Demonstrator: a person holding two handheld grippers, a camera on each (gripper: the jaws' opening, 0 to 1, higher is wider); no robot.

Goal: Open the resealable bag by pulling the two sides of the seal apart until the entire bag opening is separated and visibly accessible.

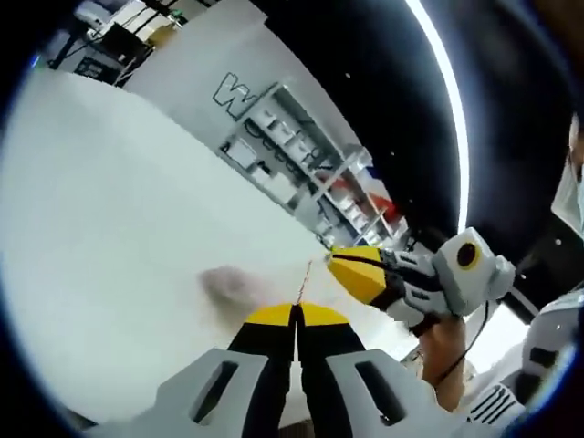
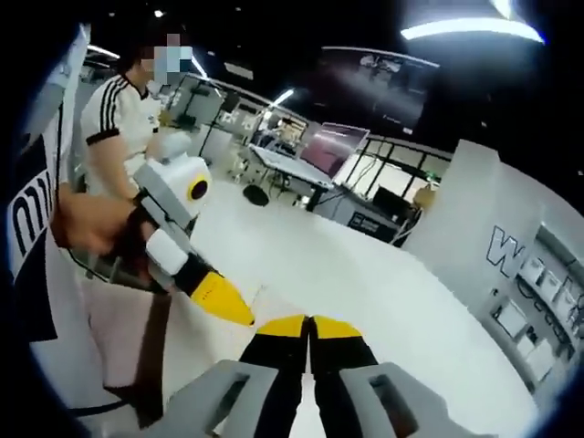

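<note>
L gripper (image 1: 297, 313) in left gripper view: yellow tips pressed together, no gap btwn them, w/ a thin clear film edge, the resealable bag (image 1: 304, 278), rising straight out of the tips; looks clamped on it, tho the film is faint. R gripper (image 1: 339, 262) comes in from the right of that view, just beside and slightly ahead of the L tips, its yellow nose meeting the same film edge. In right gripper view the R gripper (image 2: 310, 321) has jaws together too; can't tell if bag is btwn them, film hardly visible there. L gripper (image 2: 239, 315) sits just left of those tips, held by a hand (image 2: 91, 228). White table (image 1: 109, 237) lies beyond both.
</note>
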